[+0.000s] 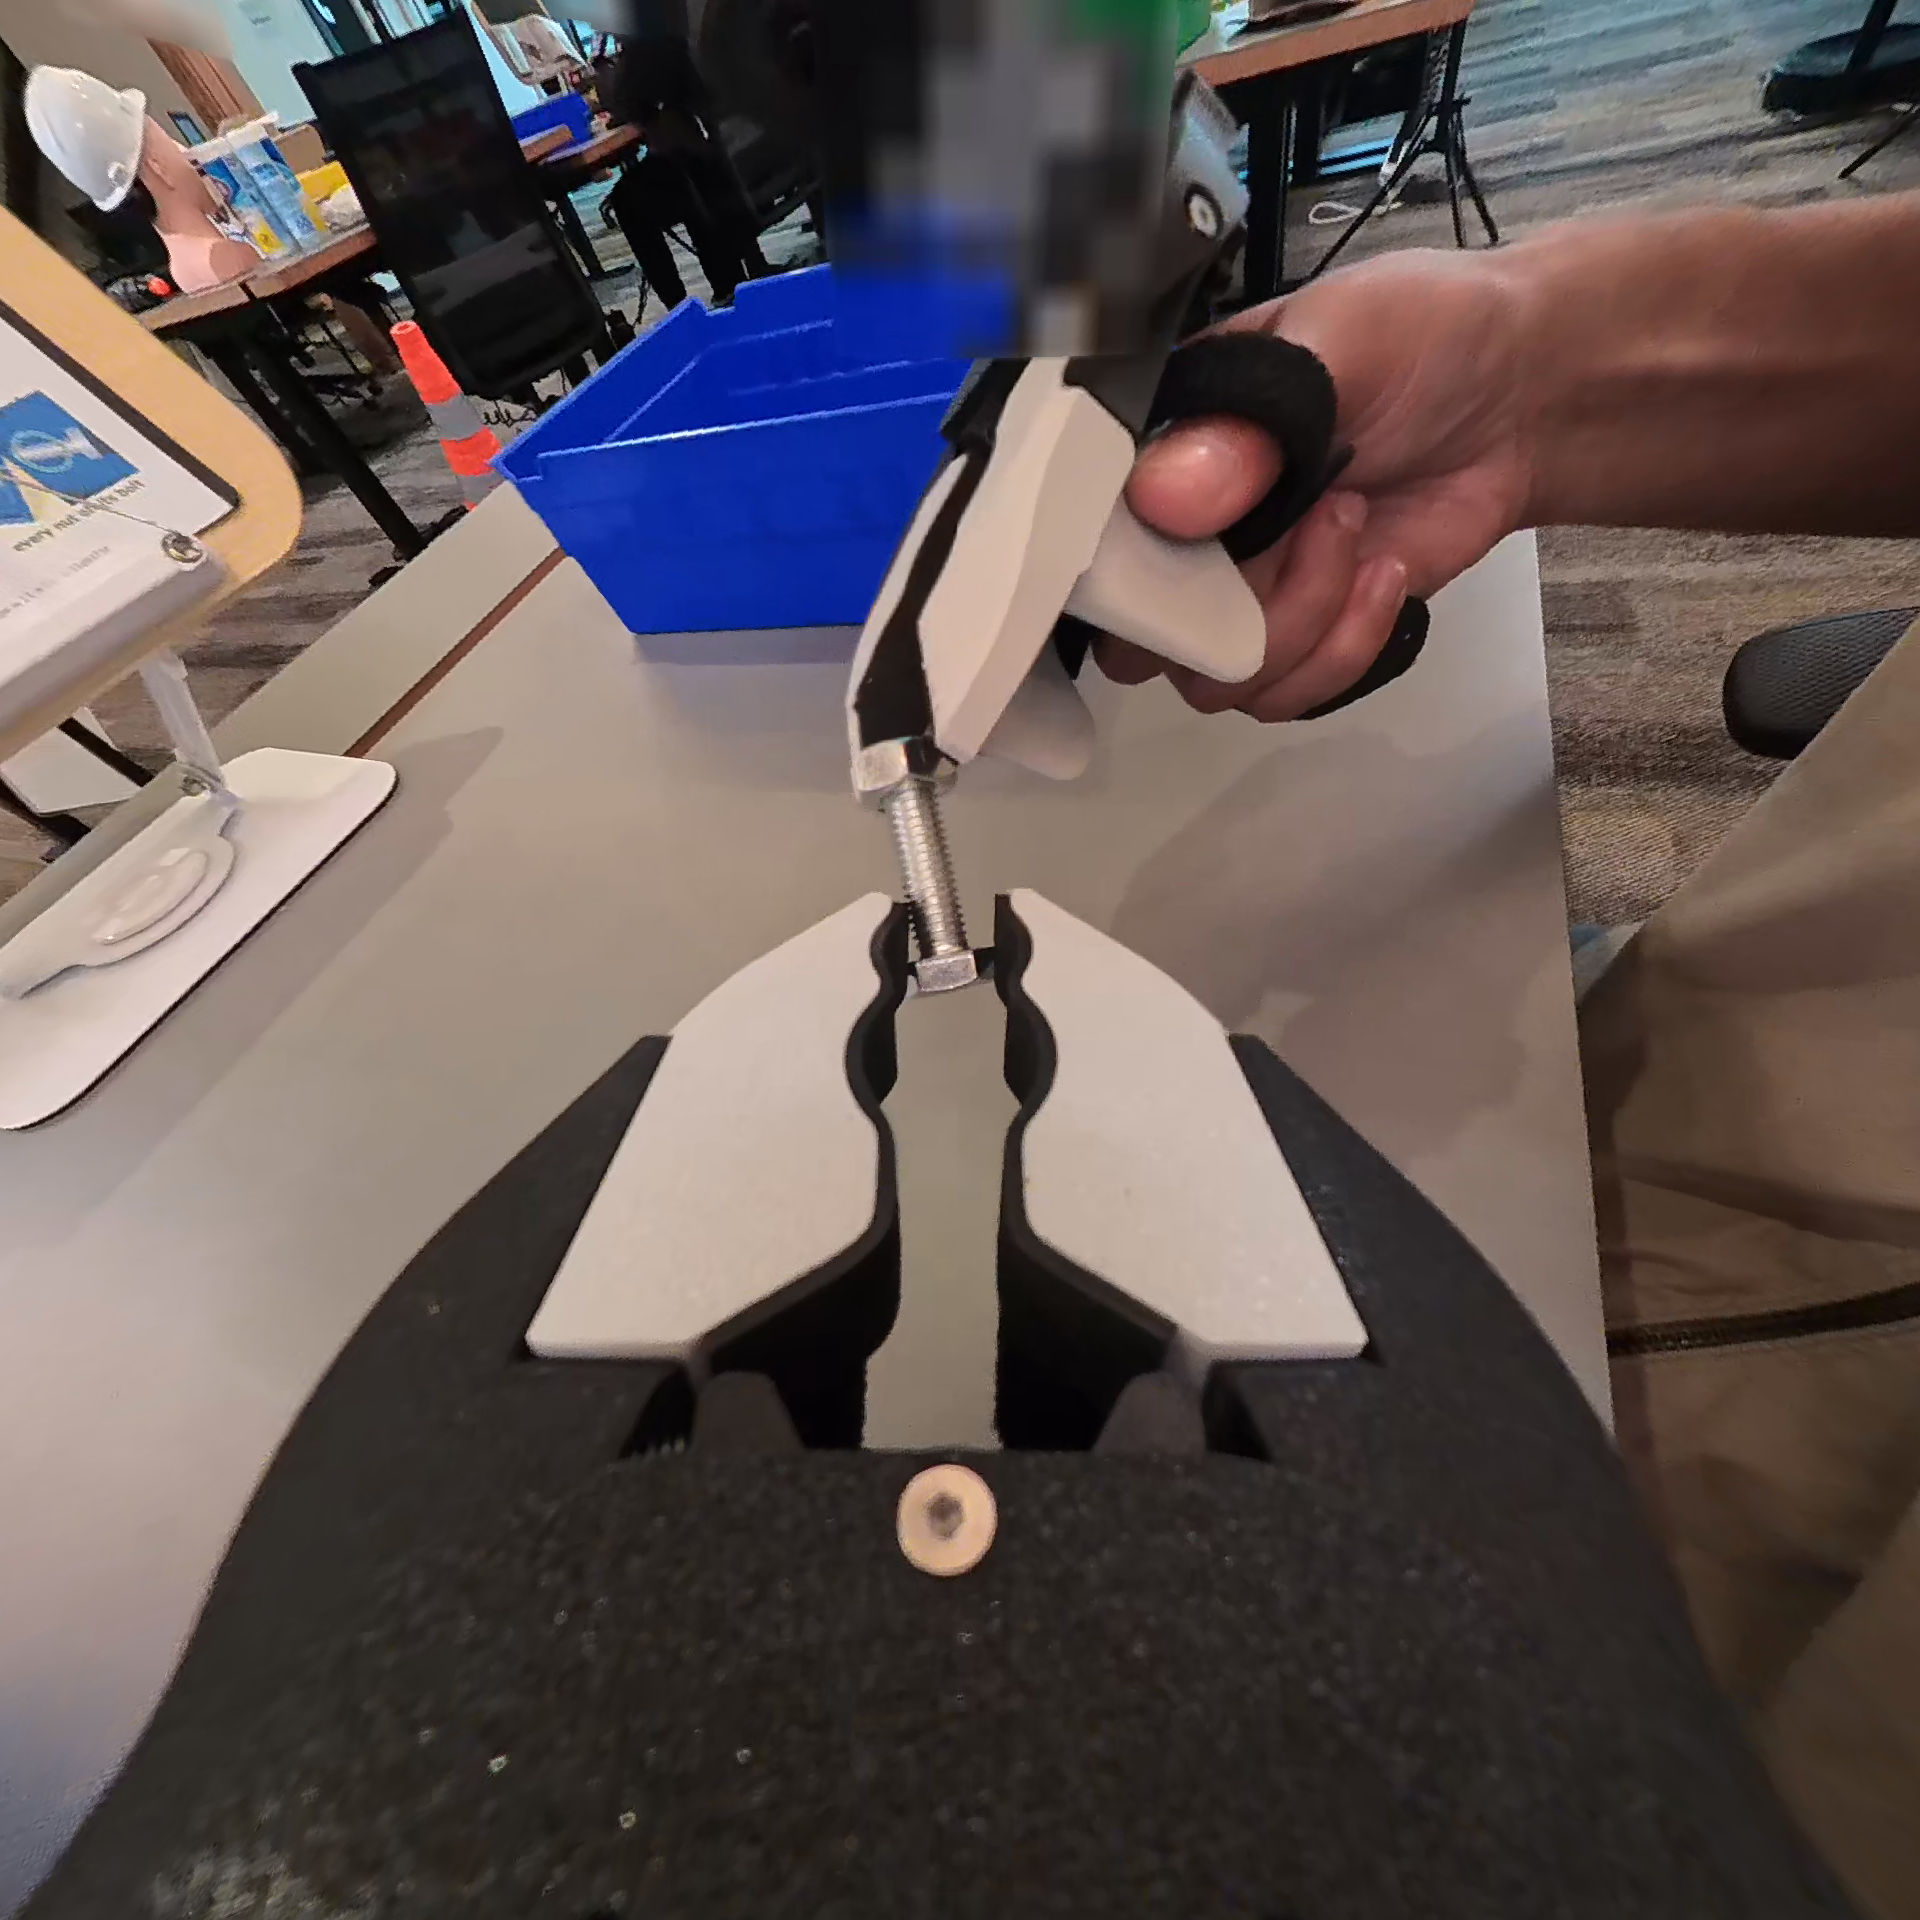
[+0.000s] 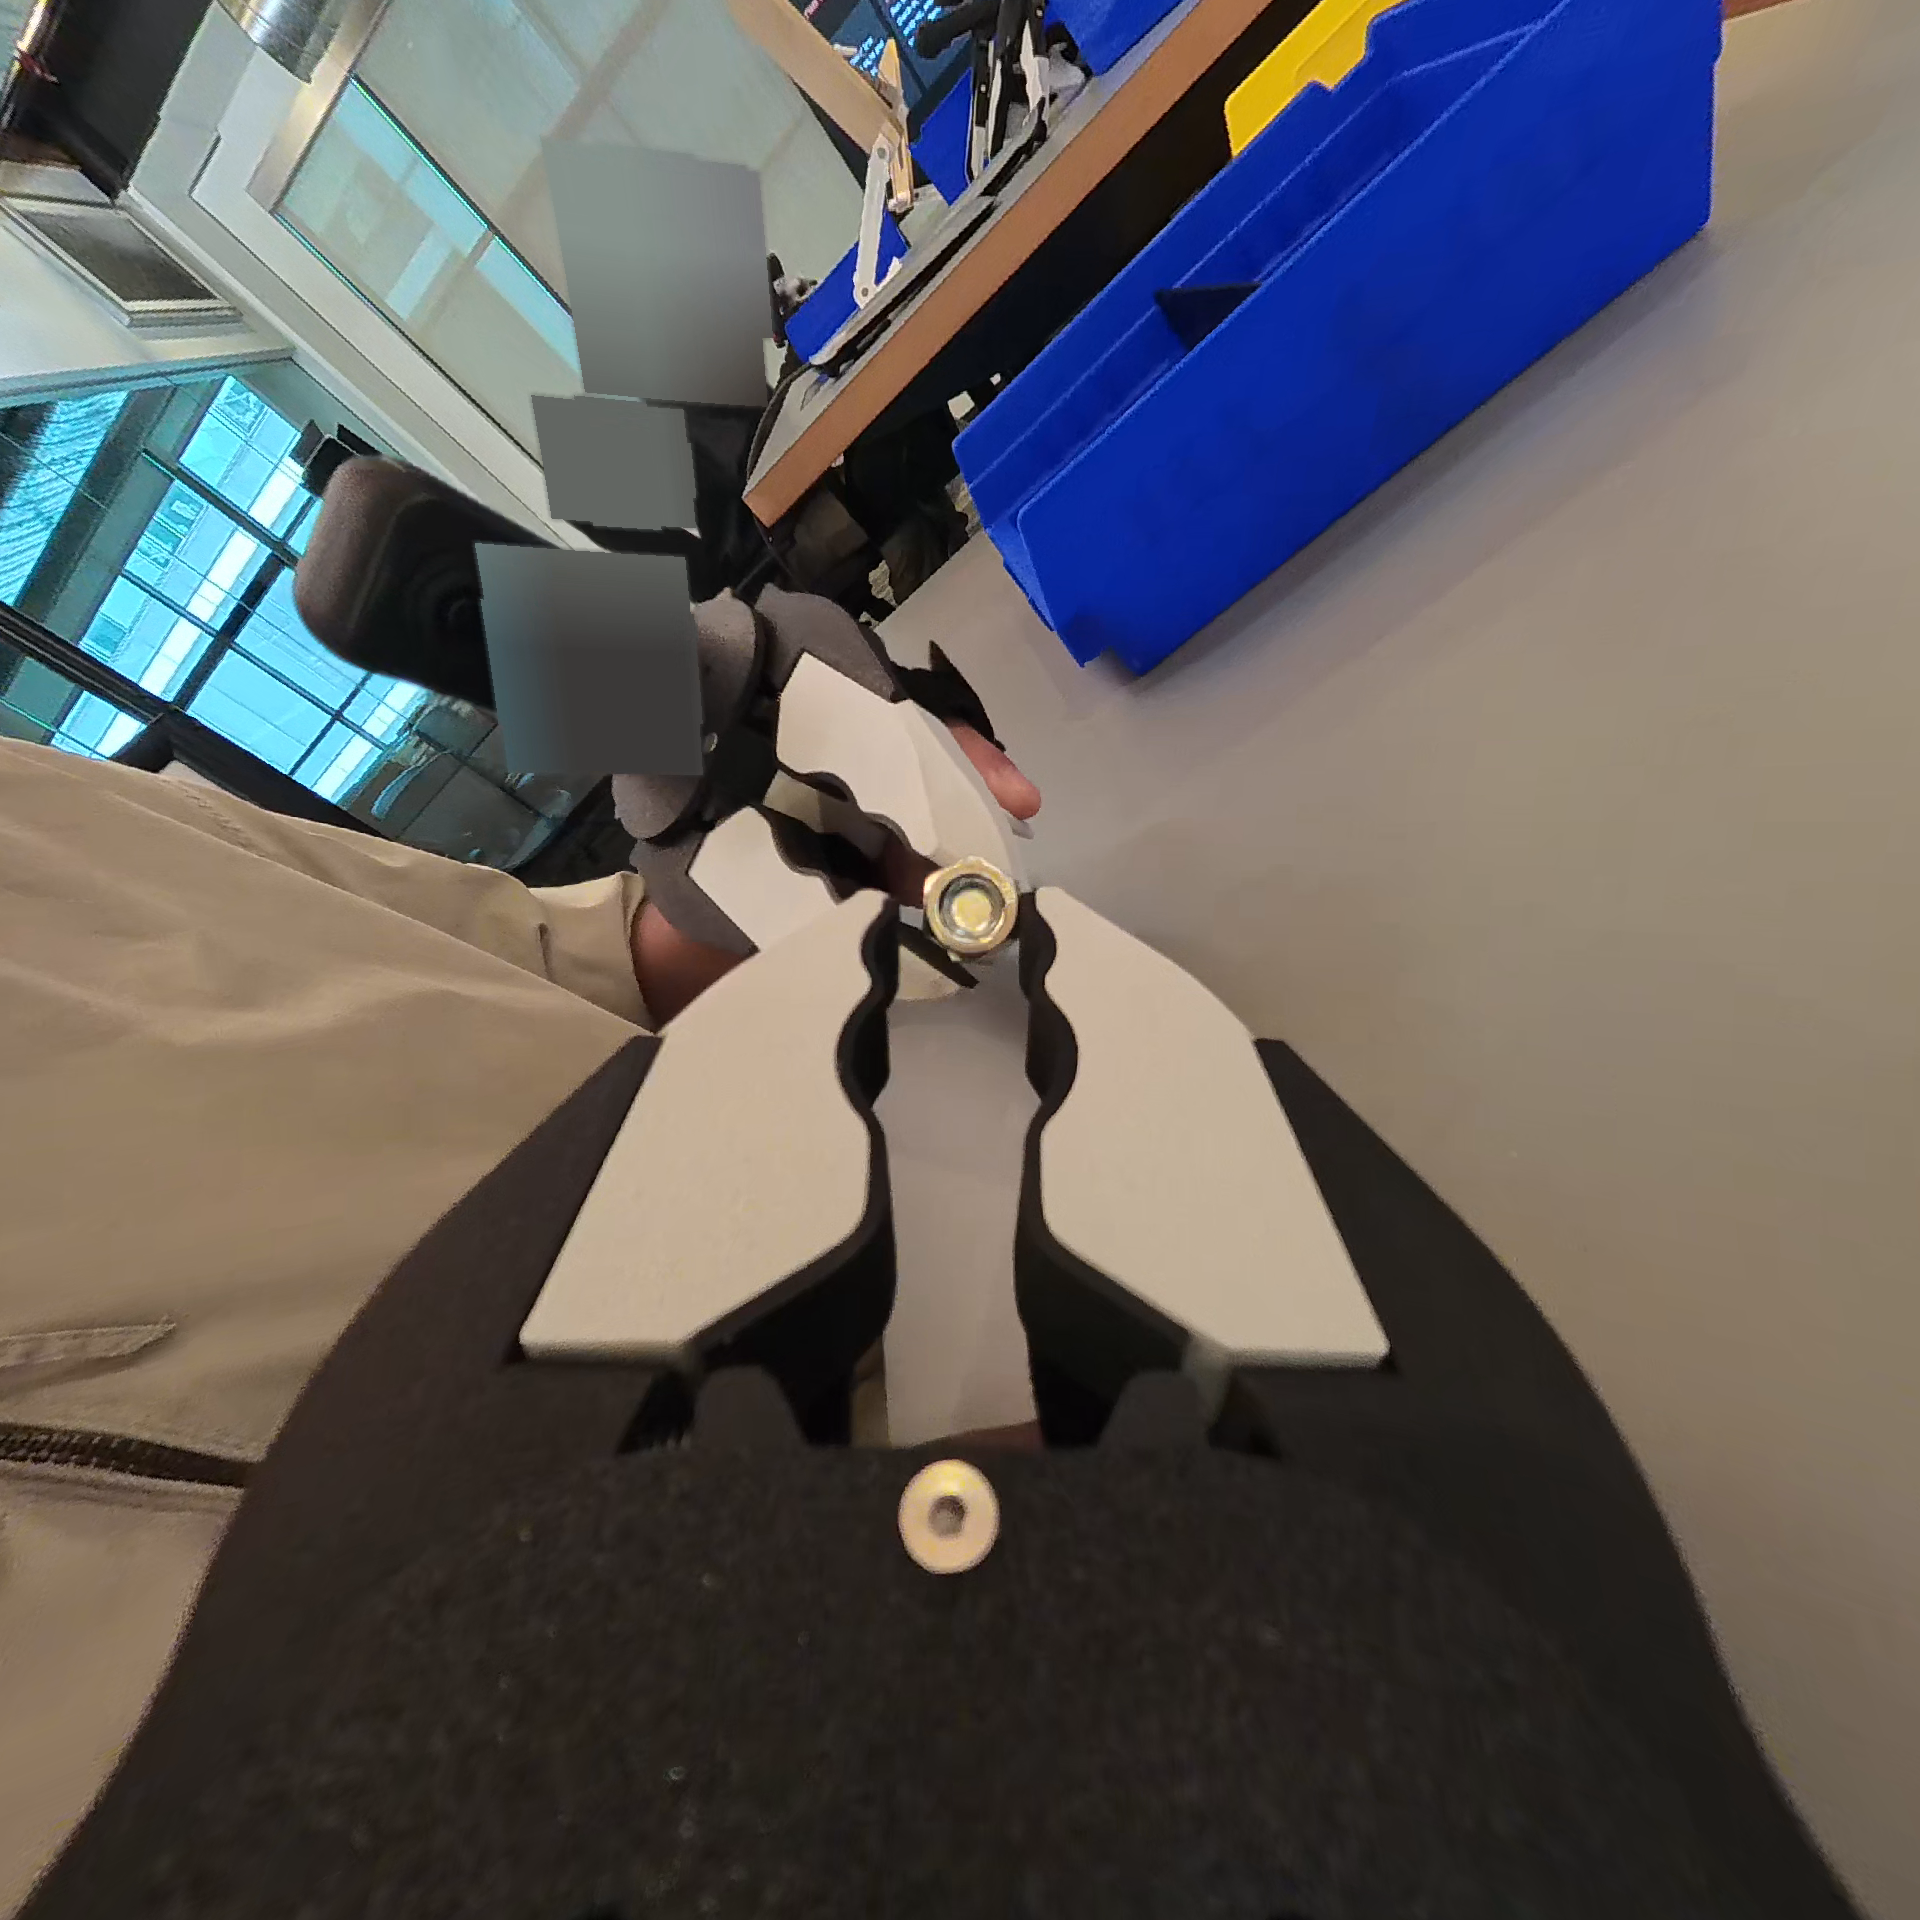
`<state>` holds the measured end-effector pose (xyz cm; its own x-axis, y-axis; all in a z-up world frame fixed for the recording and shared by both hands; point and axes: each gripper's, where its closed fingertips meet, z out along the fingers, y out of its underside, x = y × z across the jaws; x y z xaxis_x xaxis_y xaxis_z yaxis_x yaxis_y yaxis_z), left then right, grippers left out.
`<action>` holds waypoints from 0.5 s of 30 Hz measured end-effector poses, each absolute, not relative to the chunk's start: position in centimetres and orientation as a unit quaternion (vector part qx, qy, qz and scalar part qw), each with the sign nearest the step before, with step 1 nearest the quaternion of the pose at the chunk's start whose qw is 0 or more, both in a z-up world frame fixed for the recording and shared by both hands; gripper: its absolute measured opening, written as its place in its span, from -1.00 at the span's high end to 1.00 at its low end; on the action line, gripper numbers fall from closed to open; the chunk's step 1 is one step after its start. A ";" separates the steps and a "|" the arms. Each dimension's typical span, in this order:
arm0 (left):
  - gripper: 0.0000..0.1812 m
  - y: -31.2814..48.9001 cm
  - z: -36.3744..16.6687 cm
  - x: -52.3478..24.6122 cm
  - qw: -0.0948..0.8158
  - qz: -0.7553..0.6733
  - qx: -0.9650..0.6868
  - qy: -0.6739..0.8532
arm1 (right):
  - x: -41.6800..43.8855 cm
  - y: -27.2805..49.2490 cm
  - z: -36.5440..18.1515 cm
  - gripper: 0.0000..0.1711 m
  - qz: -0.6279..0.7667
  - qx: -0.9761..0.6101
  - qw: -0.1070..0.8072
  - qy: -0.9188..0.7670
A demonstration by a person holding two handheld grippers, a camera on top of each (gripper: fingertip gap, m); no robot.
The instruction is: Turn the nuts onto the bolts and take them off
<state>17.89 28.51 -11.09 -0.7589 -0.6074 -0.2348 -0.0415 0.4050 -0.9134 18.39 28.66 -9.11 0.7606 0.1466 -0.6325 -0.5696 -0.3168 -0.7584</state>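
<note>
A silver bolt [image 1: 932, 883] stands tilted above the grey table [image 1: 623, 831]. My left gripper [image 1: 940, 951] is shut on the bolt's hex head [image 1: 943, 974] at its fingertips. A silver nut [image 1: 902, 771] sits at the top end of the bolt's thread. My right gripper [image 1: 906, 774], held by a hand [image 1: 1351, 488], comes down from above and is shut on that nut. In the right wrist view the nut [image 2: 968, 914] shows end-on between my right gripper's tips [image 2: 961, 925], with the left gripper [image 2: 831, 800] behind it.
A blue bin [image 1: 748, 478] stands on the table behind the bolt; it also shows in the right wrist view [image 2: 1351, 343], with a yellow bin [image 2: 1299, 62] beyond. A sign on a white stand [image 1: 135, 831] is at the left. Beige clothing [image 2: 260, 987] is close by. My left and right fingertips are right by each other.
</note>
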 end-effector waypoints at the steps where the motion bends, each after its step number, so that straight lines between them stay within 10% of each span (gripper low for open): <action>1: 0.83 28.6 -11.1 17.9 0.279 -0.507 -0.207 0.789 | 18.4 28.7 -9.1 0.74 0.315 -0.748 0.567 0.141; 15: 0.90 28.7 -11.7 18.1 0.267 -0.513 -0.213 0.788 | 18.4 28.9 -9.7 0.79 0.306 -0.757 0.561 0.133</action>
<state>18.05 28.65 -11.72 -0.7663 -0.6096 -0.2030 -0.0612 0.3837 -0.9214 18.38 28.88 -9.74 0.7766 0.1421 -0.6138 -0.5460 -0.3343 -0.7682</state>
